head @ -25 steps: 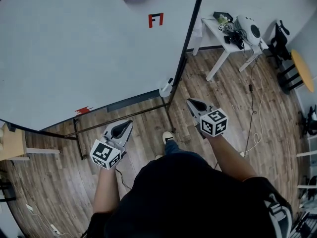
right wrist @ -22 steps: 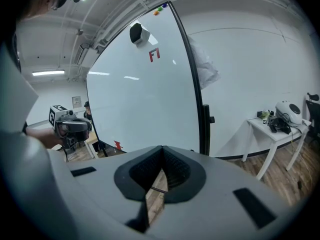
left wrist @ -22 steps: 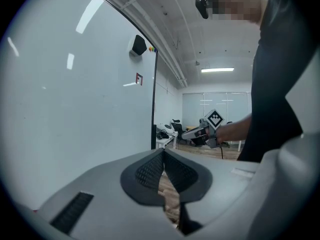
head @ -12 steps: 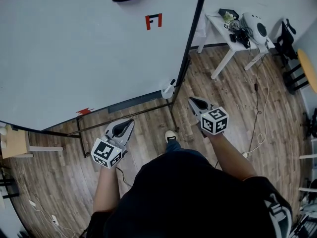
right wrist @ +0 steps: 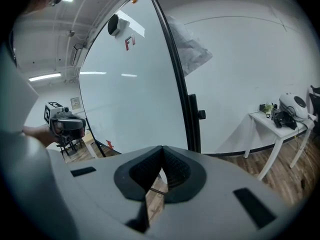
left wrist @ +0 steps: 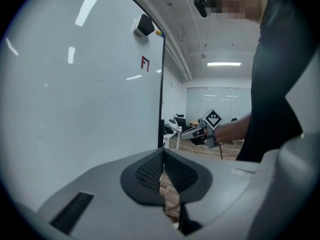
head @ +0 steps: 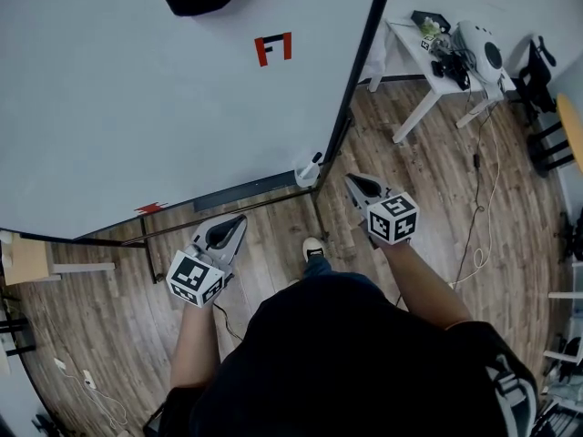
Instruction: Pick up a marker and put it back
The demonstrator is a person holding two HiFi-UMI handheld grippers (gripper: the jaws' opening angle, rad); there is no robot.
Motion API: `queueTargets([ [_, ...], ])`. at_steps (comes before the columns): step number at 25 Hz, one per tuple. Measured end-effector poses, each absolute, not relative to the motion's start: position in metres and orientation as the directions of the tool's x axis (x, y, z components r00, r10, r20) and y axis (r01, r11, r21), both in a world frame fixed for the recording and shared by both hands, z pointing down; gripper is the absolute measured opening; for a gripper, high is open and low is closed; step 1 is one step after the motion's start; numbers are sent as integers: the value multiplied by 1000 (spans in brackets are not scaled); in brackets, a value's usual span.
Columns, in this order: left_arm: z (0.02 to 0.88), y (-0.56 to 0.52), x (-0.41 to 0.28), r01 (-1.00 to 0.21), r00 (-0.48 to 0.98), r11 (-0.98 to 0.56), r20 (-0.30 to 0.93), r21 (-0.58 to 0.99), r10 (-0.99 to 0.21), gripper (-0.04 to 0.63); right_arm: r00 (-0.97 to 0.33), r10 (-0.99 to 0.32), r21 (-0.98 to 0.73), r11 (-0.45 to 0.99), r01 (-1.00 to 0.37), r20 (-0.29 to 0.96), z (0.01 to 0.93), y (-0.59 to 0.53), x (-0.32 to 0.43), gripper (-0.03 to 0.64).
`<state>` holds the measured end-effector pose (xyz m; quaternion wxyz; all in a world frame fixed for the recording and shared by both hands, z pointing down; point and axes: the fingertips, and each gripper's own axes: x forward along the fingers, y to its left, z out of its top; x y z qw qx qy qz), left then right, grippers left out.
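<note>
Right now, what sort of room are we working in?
Probably an office or lab workspace: a large whiteboard on a stand, a white table with equipment against the wall, and office chairs under ceiling strip lights farther back.

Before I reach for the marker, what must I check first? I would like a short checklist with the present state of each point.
1. Left gripper empty: ok. Its jaws are together with nothing between them.
2. Right gripper empty: ok. Its jaws are together with nothing between them.
3. Jaws open for a grasp: not ok. Both are shut.
4. Marker located: ok. It stands in a white cup at the lower right corner of the whiteboard.
5. Nearest gripper chosen: ok. The right gripper is closer to the cup.
6. Marker cap on: cannot tell. It is too small to see.
</note>
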<state>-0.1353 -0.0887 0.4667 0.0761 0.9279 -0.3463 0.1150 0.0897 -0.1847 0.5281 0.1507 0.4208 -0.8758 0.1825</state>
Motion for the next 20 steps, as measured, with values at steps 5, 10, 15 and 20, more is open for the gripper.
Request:
queueTargets([
  [5,471,-108,-126,-666,727,-743,280,68,-627,12,-612,-670,-201,589,-783,420,534,-206,95,-5],
  [10,474,-126,-120,-672,722,-737,283,72,-631,11,-624,-658,-211,598,-774,422,540,-225,96,-5],
  [15,476,-139,-119,-679,717,-729,285,83,-636,12,-634,-637,-219,609,-763,438,547,-238,92,-3],
  [20,482,-151,-121,-687,711,-721,291,94,-640,11,-633,-618,-218,613,-759,467,560,-250,87,-3],
])
